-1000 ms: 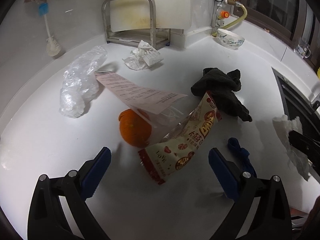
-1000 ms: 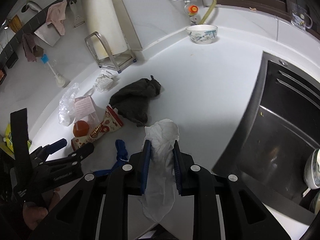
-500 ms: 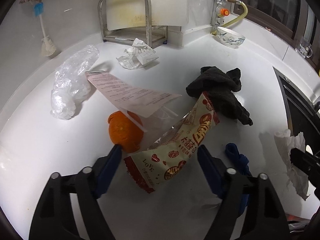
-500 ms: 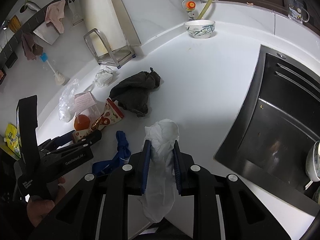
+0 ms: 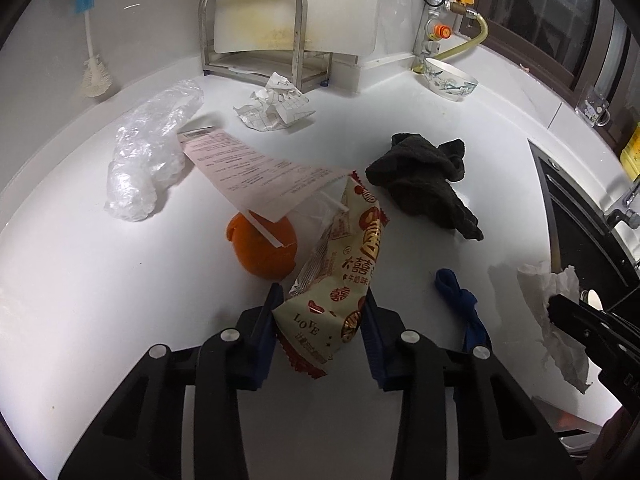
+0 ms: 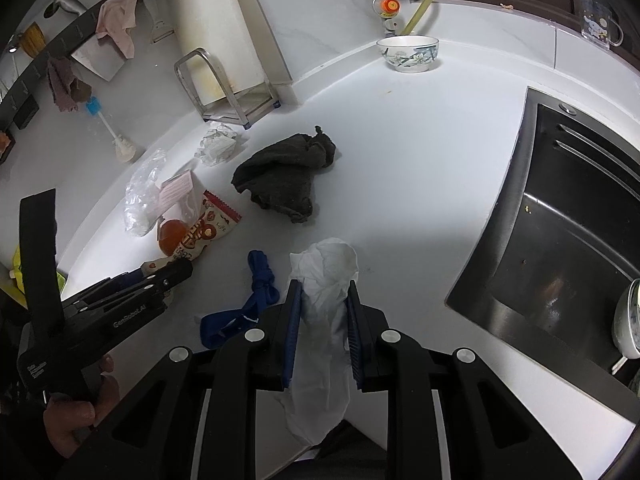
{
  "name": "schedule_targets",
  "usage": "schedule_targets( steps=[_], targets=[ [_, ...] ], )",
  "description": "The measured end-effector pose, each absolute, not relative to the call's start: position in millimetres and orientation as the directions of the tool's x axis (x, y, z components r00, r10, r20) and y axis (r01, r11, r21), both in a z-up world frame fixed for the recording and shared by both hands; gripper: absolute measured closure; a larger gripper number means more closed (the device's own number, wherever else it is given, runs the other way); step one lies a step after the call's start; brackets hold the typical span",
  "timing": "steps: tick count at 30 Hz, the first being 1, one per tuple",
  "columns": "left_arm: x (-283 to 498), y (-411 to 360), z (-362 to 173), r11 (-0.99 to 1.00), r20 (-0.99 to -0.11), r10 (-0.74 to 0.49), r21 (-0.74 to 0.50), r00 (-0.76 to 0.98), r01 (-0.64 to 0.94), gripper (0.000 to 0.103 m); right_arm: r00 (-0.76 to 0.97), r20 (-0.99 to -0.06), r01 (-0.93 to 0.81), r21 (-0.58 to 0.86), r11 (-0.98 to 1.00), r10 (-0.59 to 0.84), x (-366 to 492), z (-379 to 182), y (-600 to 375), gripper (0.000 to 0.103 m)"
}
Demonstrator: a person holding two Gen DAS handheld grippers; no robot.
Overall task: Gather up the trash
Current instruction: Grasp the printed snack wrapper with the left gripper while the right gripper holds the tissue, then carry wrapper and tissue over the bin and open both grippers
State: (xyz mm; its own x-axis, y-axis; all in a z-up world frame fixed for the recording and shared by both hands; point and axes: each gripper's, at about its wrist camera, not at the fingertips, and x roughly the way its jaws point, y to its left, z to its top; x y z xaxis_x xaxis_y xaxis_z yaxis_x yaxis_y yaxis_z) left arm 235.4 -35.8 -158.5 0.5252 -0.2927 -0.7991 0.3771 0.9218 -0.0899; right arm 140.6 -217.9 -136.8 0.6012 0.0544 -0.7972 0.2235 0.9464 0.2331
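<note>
The left claw (image 5: 320, 316) has just been closing and now pinches the near end of the wrapper (image 5: 344, 276). The wrapper's long side points far, away from the claw, beside the orange (image 5: 262, 246) on the bench (image 5: 100, 300). The right claw (image 6: 323, 320) pinches a tissue (image 6: 326, 280).

The orange (image 5: 262, 250) lies half hidden under the receipt (image 5: 256, 174) — the wrapper's (image 5: 340, 292) print unreadable.

Snack wrapper (image 5: 352, 264) right of orange (image 5: 262, 250), under receipt (image 5: 256, 174)
</note>
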Motion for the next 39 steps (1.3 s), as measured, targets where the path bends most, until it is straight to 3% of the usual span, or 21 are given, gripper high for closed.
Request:
schedule_targets(
  steps=[25,39],
  targets=[
    [183.4,-0.9,-106.8,0.922,-0.778,-0.271,-0.039,0.567,0.386,0.067,0.614,-0.782,0.172,0.261,0.950,0.104,105.7,-101.1,-185.4,0.082],
    [96.5,-0.9,-84.1,0.947,-0.772,-0.216,-0.018,0.598,0.320,0.067,0.604,-0.776,0.057,0.269,0.961,0.181,44.8,-79.9,-190.3,0.082]
  ],
)
